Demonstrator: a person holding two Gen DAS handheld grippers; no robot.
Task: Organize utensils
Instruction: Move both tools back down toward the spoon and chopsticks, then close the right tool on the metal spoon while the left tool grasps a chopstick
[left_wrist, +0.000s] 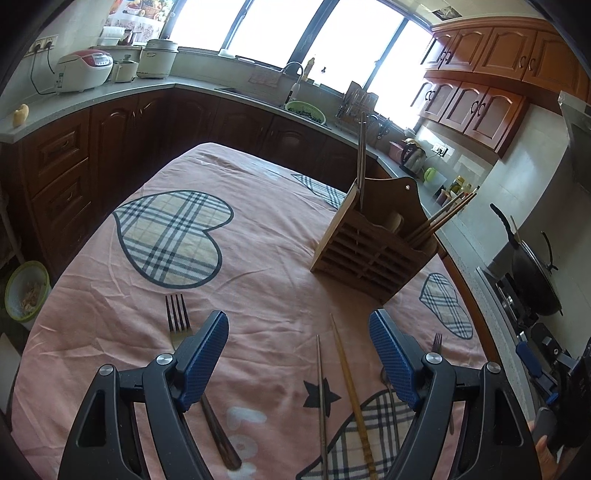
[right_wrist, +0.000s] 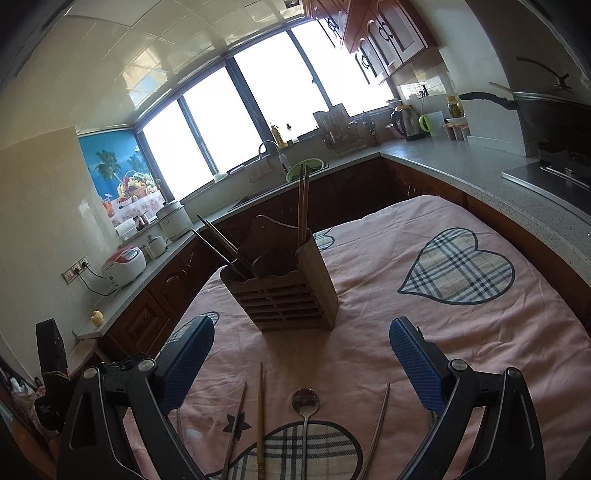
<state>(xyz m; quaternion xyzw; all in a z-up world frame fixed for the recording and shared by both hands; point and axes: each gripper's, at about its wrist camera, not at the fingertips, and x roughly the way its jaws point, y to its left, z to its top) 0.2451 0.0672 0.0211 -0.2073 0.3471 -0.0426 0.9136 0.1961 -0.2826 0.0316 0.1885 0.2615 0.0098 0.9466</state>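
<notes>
On the pink tablecloth (left_wrist: 258, 236) with checked hearts, forks, a spoon and chopsticks lie near a wooden holder.

From the left wrist camera, going left to right: a fork (left_wrist: 178, 318) lies with its prongs pointing away, and its dark handle runs under the left blue finger. The left gripper (left_wrist: 298, 326) hangs above the cloth with its two blue fingers (left_wrist: 203, 360) wide apart and nothing between them. Under the gap lie a thin metal chopstick (left_wrist: 322, 398) and, just beside it, a wooden chopstick (left_wrist: 351, 384). A second fork (left_wrist: 437, 341) peeks out behind the right finger. Farther back, to the right, stands the wooden holder (left_wrist: 373, 247). Two chopsticks stand up in its left part, and more lean out of its right part.

From the right wrist camera, left to right: the right gripper (right_wrist: 302, 332) is also spread wide and holds nothing. Beneath the gap lie a thin chopstick (right_wrist: 234, 428), a wooden chopstick (right_wrist: 261, 417), a metal spoon (right_wrist: 305, 402) with its bowl pointing away, and another thin chopstick (right_wrist: 378, 424). All lie apart from each other. The same wooden holder (right_wrist: 288, 295) stands beyond them, in the middle.
</notes>
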